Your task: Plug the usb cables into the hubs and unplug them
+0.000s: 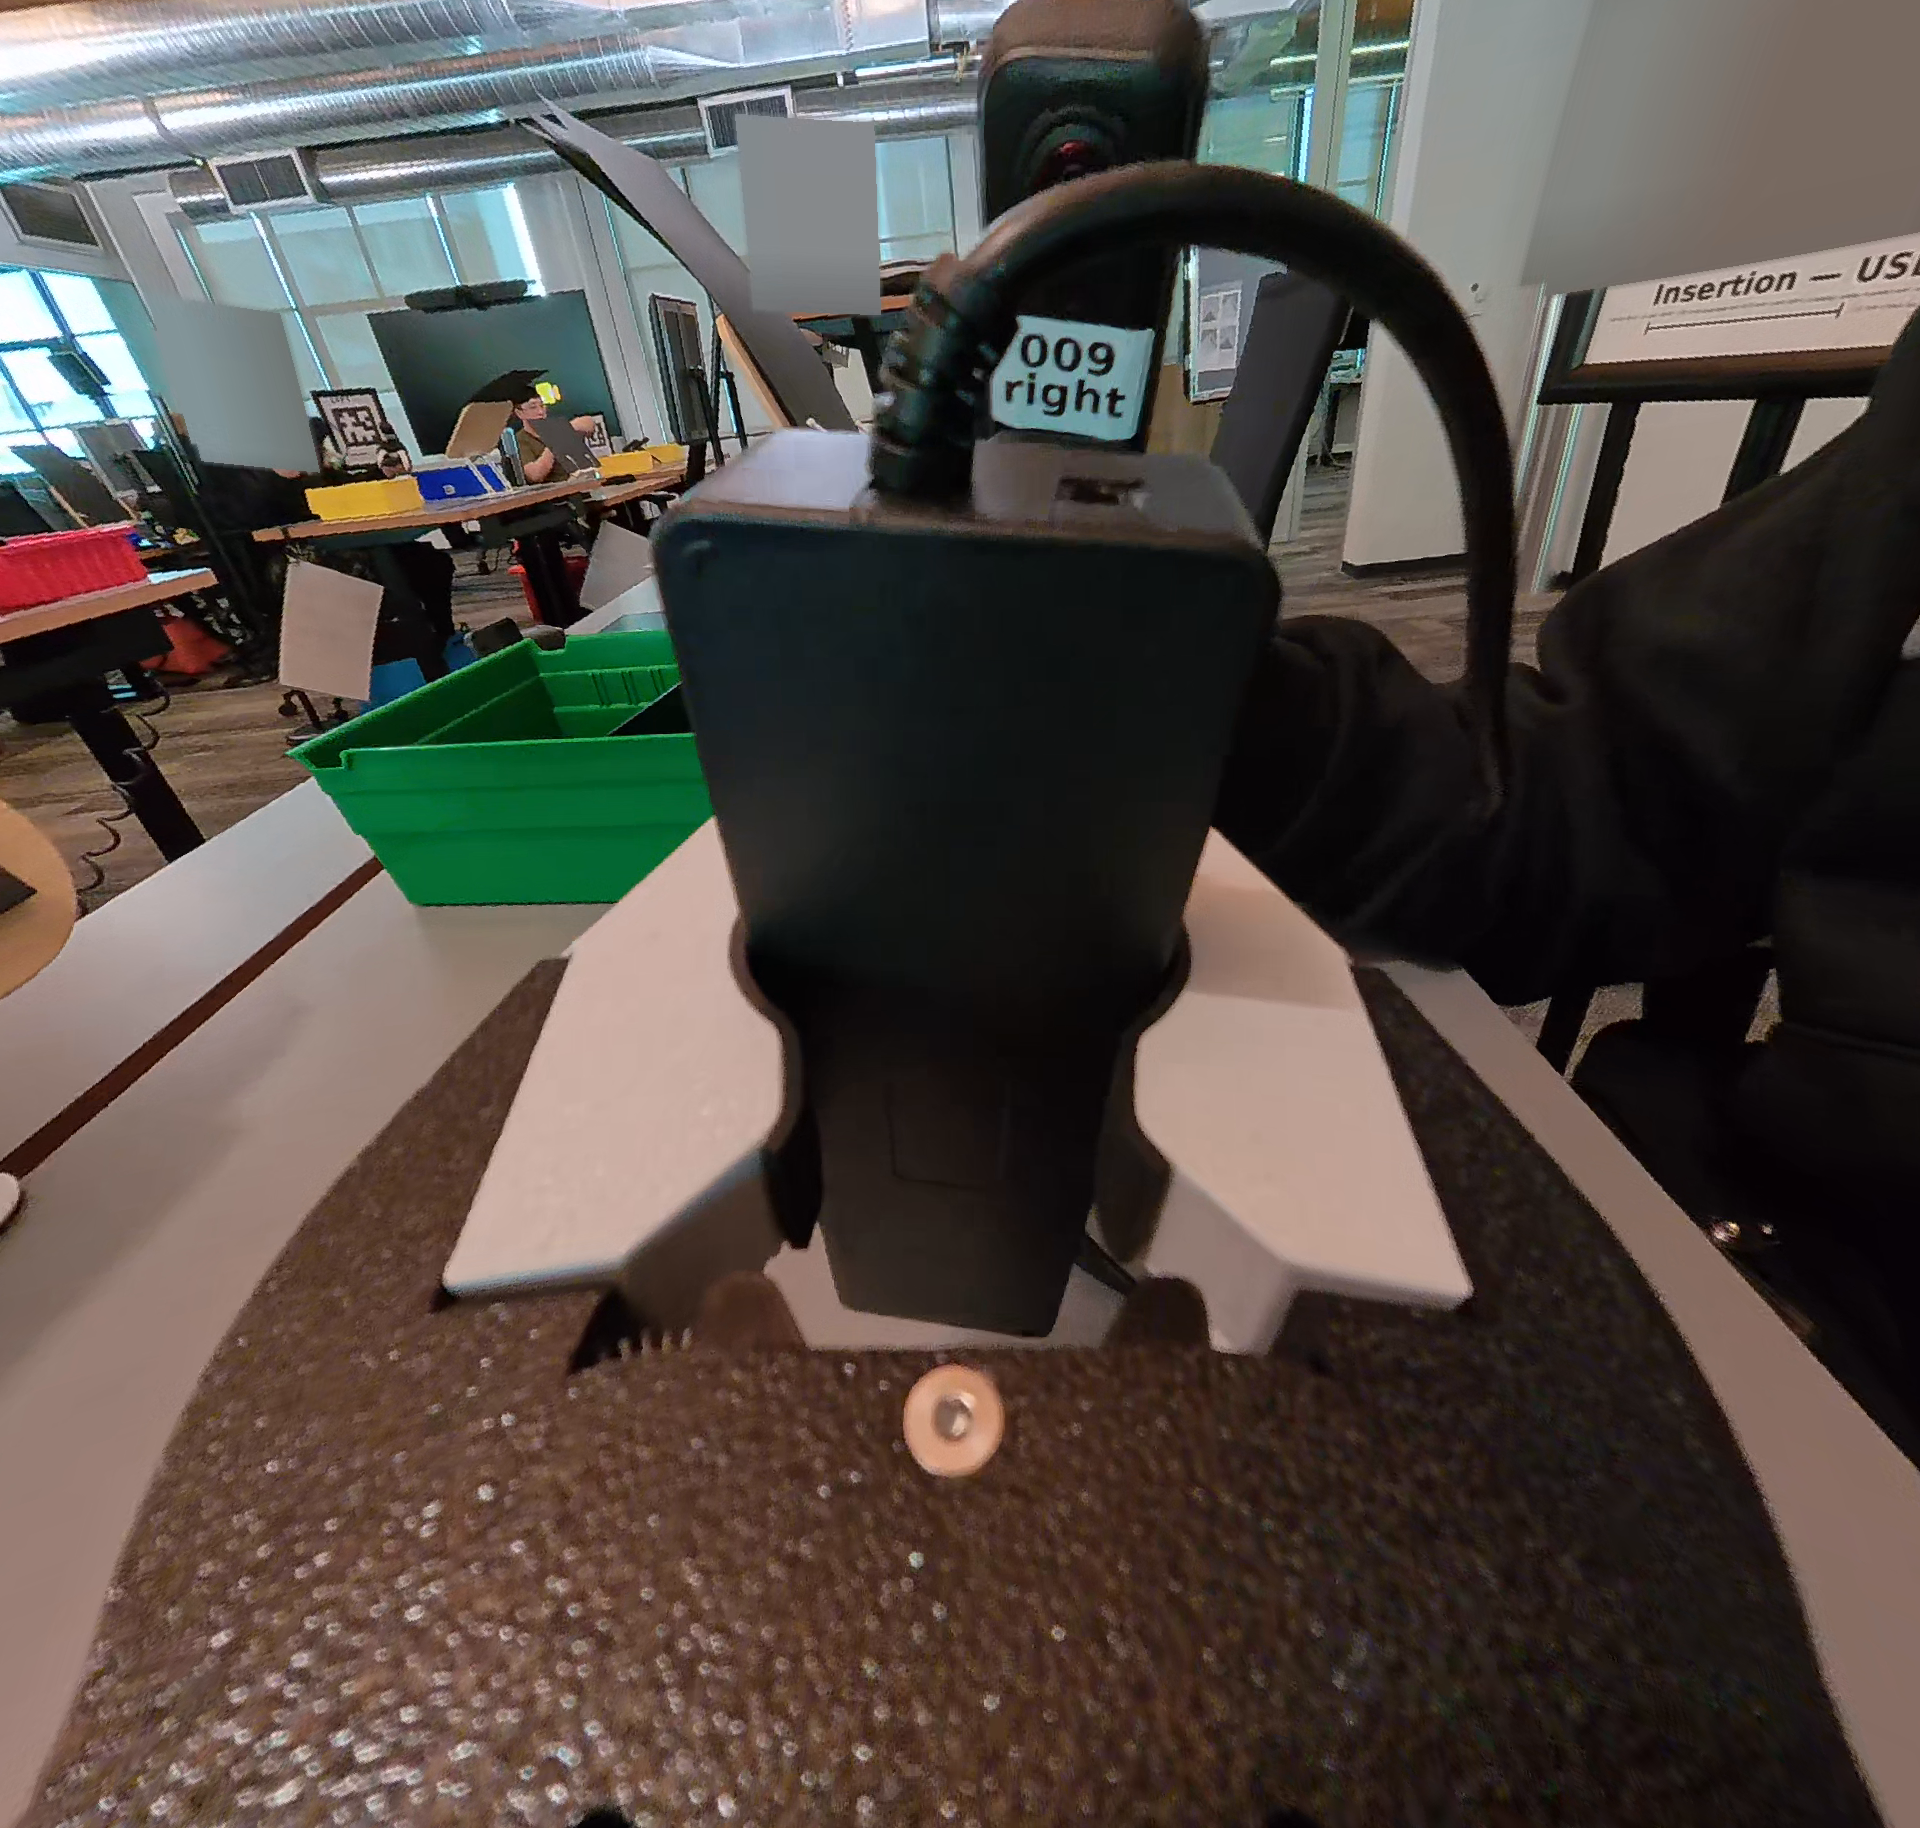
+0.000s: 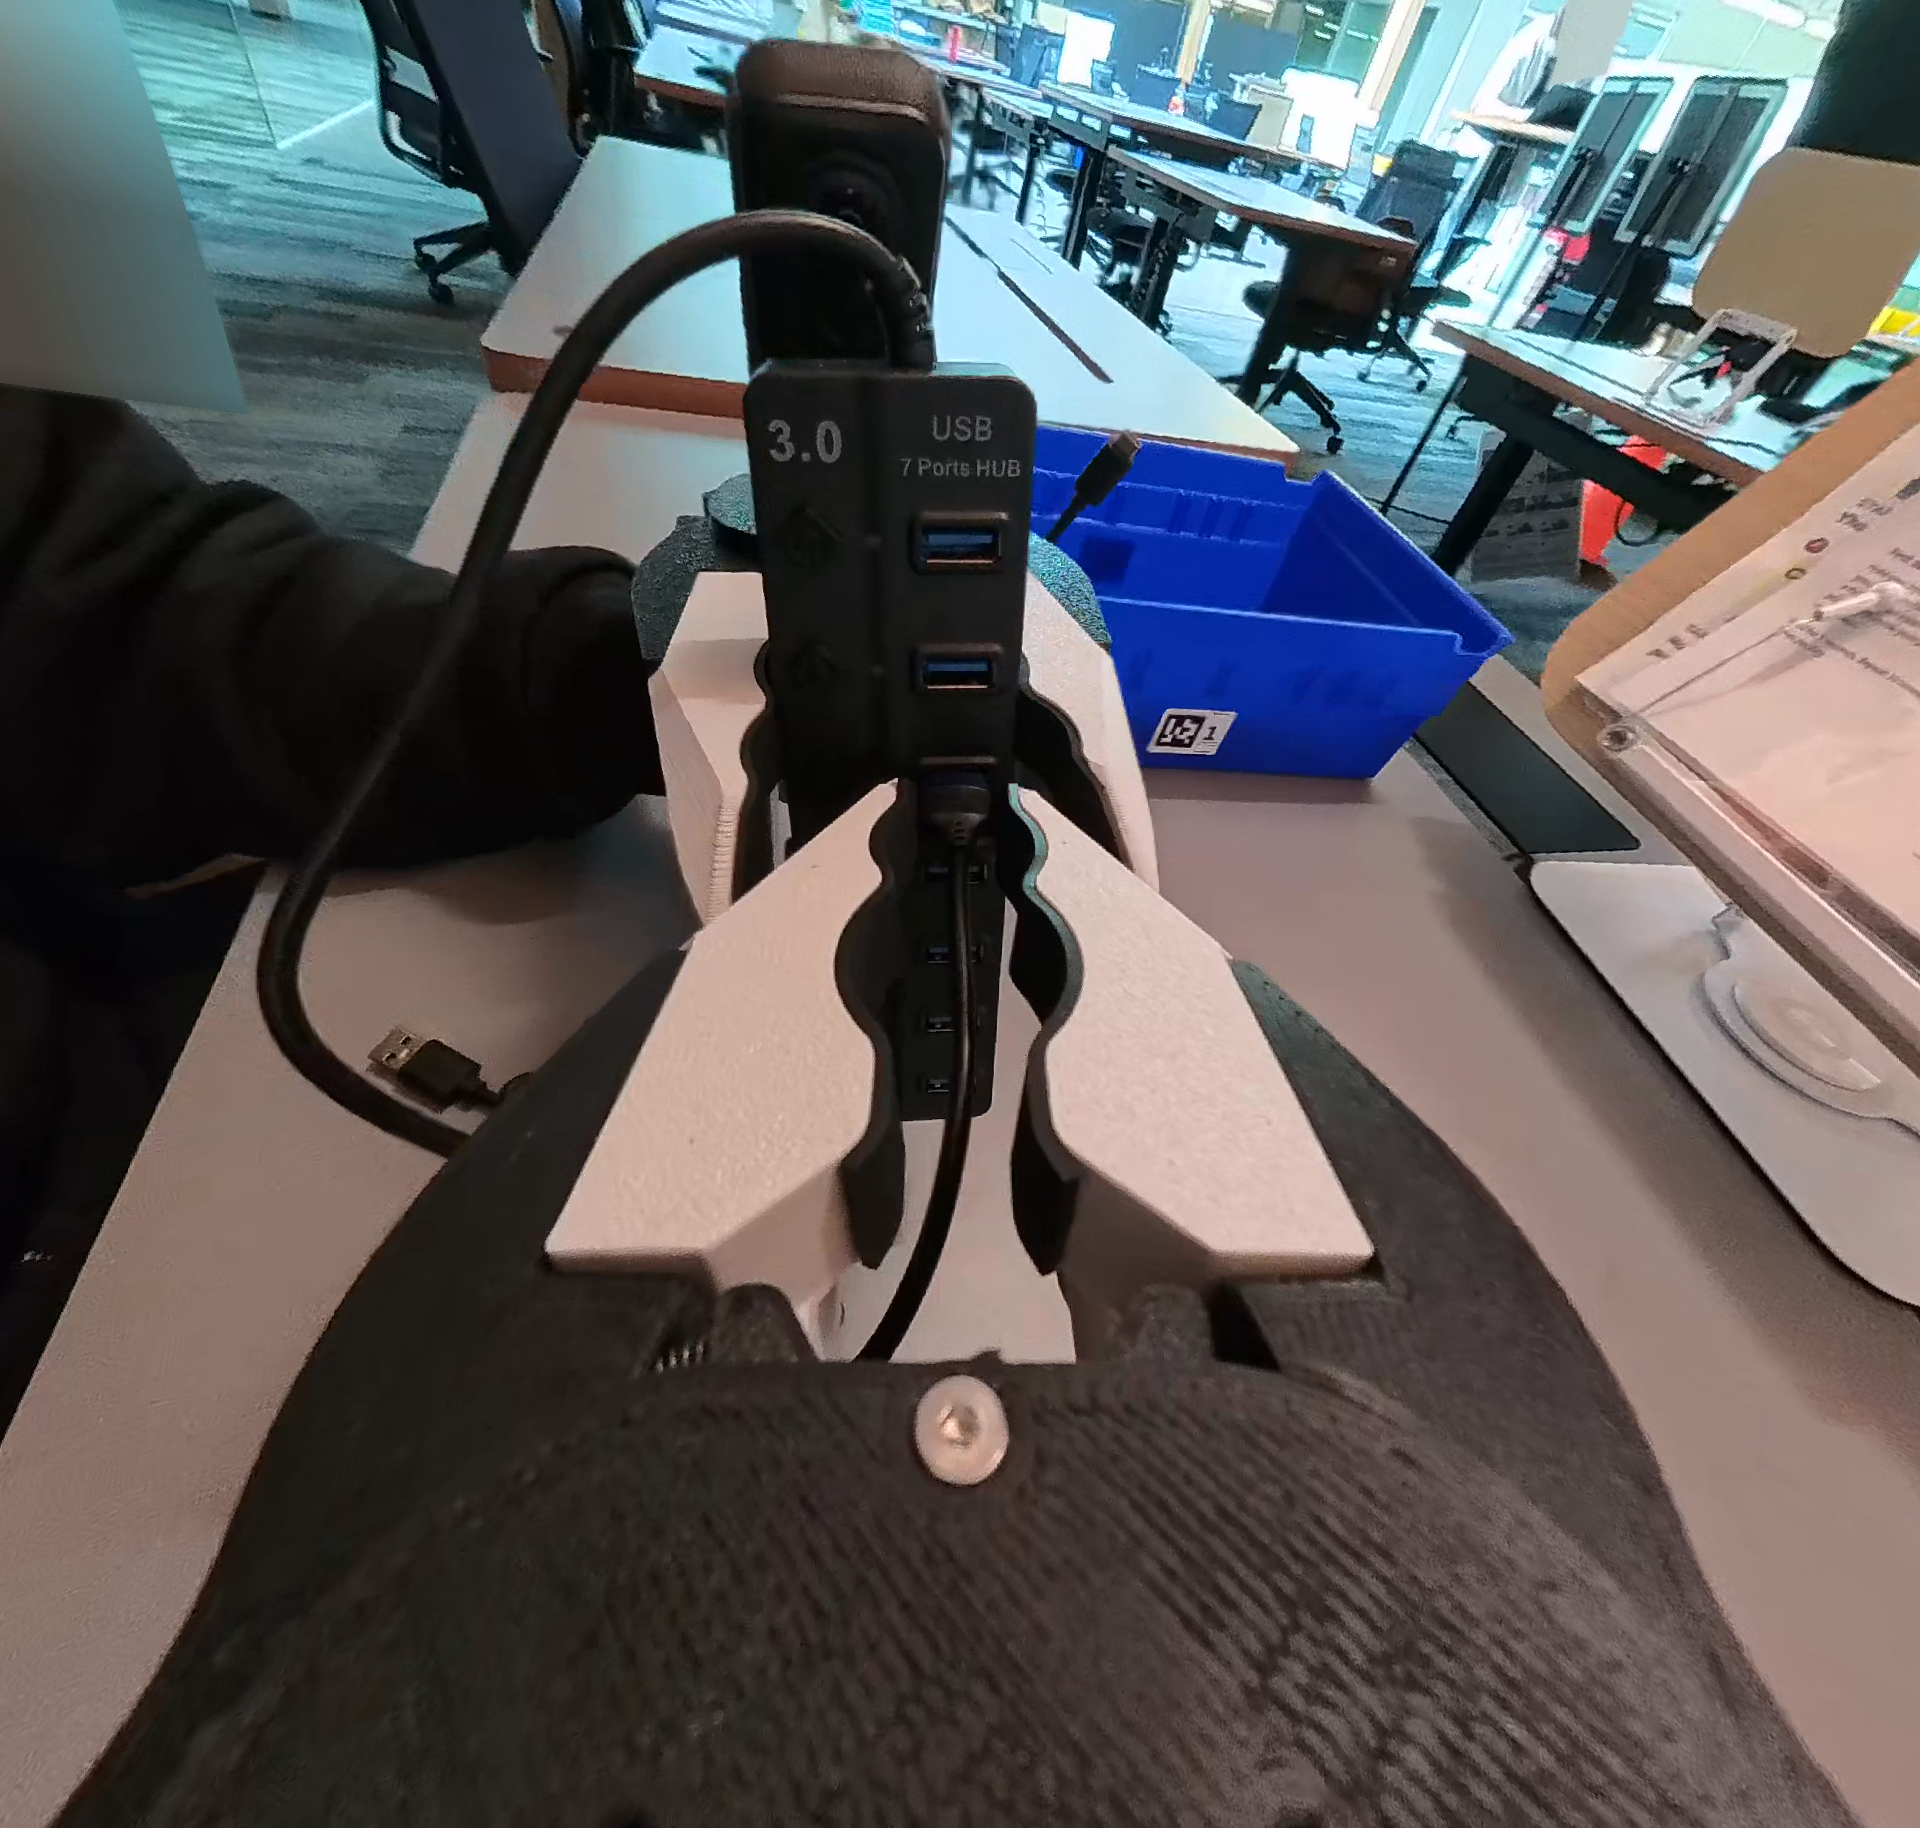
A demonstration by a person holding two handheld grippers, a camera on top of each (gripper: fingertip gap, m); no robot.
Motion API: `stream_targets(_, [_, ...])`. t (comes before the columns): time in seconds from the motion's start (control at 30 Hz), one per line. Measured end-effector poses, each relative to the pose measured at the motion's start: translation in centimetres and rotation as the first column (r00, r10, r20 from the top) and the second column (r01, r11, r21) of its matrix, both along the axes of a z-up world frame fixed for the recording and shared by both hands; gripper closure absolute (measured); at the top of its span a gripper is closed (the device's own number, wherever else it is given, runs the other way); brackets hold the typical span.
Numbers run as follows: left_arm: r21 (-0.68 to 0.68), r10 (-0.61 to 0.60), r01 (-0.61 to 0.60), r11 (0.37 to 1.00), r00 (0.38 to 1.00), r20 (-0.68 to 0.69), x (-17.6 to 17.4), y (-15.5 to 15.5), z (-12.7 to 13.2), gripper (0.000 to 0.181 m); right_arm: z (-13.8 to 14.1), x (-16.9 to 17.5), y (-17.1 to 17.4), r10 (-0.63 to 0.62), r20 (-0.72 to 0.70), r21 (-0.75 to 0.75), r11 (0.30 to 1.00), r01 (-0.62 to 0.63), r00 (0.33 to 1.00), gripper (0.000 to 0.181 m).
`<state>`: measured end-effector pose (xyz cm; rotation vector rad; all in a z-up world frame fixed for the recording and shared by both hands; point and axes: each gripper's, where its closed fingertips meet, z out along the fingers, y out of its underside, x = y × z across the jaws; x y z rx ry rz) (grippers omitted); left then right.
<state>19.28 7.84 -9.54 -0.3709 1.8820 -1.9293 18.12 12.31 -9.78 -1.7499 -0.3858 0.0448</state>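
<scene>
1. Black hub (image 2: 894,573) stands upright between the two facing grippers. Left gripper (image 1: 961,1134) has its fingers (image 1: 644,1144) closed on the lower body, back side; the port face points at the right gripper. My read: left is the clamp, so insertion force has something to push against.
2. Right gripper (image 2: 951,957) has its white fingers (image 2: 769,1072) nearly together around a thin black cable (image 2: 951,1103), its plug (image 2: 956,802) sitting at the tips, at the third port down. Looks like they are gripping it, but contact is hidden by the dark finger liners. I cannot tell if the plug is fully seated or only at the port mouth.
3. Two blue ports above the fingertips are empty. Lower ports sit between the right fingers, partly hidden.
4. The hub's own lead (image 2: 447,635) loops off its top, down left of the right fingers, and its connector (image 2: 421,1061) lies loose on the desk (image 2: 1351,905). Snag risk judged low; it hangs clear of the port face.
5. Room: blue bin (image 2: 1278,656) beyond and right of the right fingers, a clear document stand (image 2: 1766,739) farther right, green bin (image 1: 499,791) beyond and left of the left fingers. A dark sleeve (image 1: 1610,718) sits right of the left fingers.
6. Straight pull-back along the finger axis looks open; sideways room is tighter, with the two grippers nearly nose to nose.
</scene>
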Motion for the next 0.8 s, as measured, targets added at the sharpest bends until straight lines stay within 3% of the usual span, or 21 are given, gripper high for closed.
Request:
stream_targets(0.6, [0.022,-0.005,0.005,1.000,1.000,0.024,-0.4,-0.3,0.3,0.119,0.5,-0.3,-0.4,-0.038,0.030,-0.021,0.999,0.039,0.999,0.166])
stream_targets(0.8, [0.018,0.019,-0.019,1.000,1.000,0.019,-0.2,0.7,-0.1,0.119,0.3,-0.4,0.7,-0.020,-0.156,0.072,0.997,0.032,0.987,0.167])
